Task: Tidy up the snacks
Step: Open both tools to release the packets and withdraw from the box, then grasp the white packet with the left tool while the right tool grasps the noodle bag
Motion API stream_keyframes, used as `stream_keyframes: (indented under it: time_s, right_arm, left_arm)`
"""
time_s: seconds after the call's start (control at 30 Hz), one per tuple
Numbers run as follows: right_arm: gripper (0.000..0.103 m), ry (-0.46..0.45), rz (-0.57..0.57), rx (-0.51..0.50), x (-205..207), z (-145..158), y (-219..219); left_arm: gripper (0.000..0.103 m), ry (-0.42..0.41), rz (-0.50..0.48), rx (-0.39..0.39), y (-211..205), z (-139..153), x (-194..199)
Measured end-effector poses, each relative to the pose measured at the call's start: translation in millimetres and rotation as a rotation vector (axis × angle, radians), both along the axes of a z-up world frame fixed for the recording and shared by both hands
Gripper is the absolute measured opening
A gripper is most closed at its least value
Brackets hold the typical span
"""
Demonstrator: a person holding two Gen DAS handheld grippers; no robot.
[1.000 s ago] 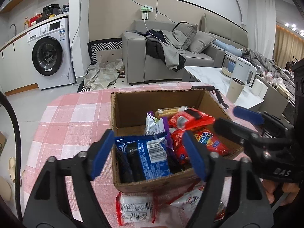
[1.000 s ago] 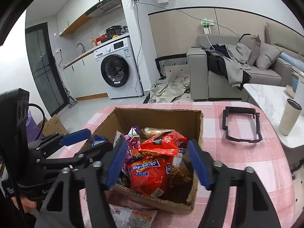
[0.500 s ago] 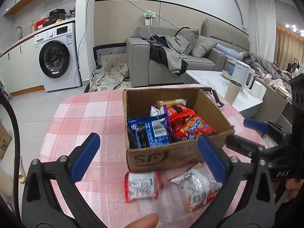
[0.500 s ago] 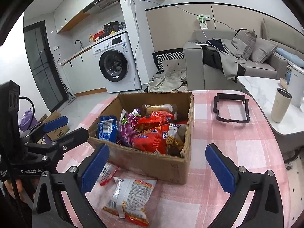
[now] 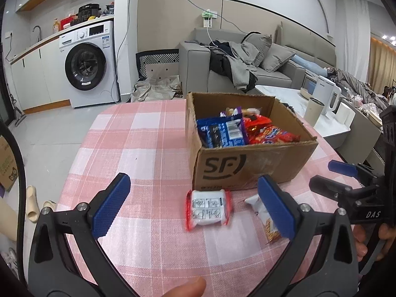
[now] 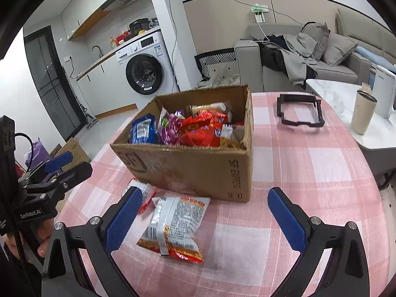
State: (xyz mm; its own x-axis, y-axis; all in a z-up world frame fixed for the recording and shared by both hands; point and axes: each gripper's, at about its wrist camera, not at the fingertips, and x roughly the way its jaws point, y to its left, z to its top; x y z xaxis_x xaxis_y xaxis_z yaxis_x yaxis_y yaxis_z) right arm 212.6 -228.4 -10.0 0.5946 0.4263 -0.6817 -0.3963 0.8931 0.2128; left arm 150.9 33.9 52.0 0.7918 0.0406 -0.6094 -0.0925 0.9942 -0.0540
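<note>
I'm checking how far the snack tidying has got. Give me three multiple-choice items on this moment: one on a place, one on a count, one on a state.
1. Where does the small white packet with red ends lie?
A. inside the cardboard box
B. on the checked cloth in front of the box
C. on the marble side table

2. How many snack packets lie on the tablecloth outside the cardboard box?
A. two
B. none
C. five

3. How do the jaws of the right gripper stand?
A. shut on the noodle packet
B. shut on nothing
C. wide open, holding nothing

Answers: 1 B, it rests flat on the cloth just before the box's printed front. 2 A, only that packet and the noodle packet lie outside. 3 C, both blue pads stand far apart, touching no packet.
</note>
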Motion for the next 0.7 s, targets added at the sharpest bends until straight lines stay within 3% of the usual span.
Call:
stream_keyframes:
  time_s: [0.23, 0.7]
  right_arm:
    - [0.103, 0.054, 0.034, -0.03, -4.9, -21.1, 9.3]
    - [0.103, 0.122, 0.076, -0.022, -2.0, -43.8, 36.0]
  left_arm:
    - [0.102, 0.067, 0.002, -0.005, -0.2, -25.7, -1.0]
    - [0.102, 0.113, 0.017, -0.011, 4.5, -50.2, 4.2]
